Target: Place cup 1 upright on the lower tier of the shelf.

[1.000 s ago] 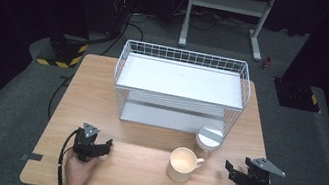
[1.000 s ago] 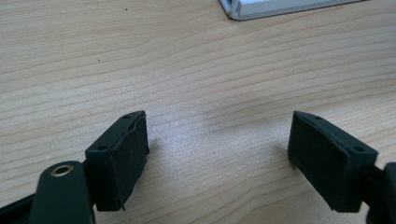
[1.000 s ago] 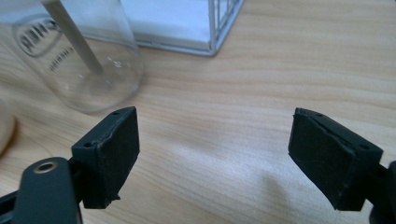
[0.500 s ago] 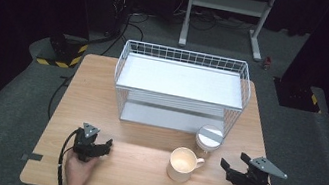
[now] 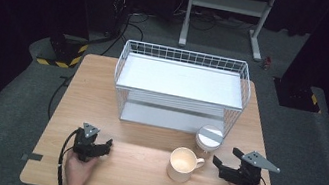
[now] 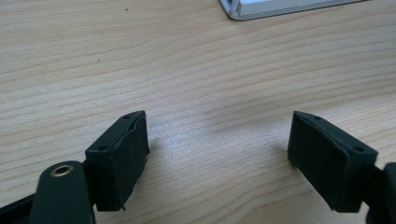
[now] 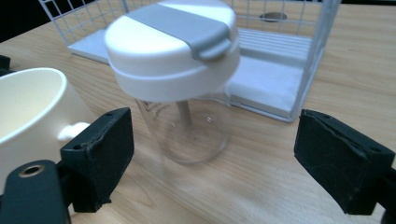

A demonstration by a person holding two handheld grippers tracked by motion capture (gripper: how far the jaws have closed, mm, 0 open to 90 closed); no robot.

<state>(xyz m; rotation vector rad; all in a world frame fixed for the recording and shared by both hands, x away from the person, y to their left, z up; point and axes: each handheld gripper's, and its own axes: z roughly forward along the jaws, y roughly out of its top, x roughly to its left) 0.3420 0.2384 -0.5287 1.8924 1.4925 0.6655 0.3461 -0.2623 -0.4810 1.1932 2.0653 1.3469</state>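
The right gripper, jaws just opening and empty, faces the upright lidded jar dead ahead, mug beside it; the left gripper rests spread, farther off.

Bare table between my left gripper and the mug, mug and lidded jar standing just ahead of my right gripper, wire rack walling the far side.
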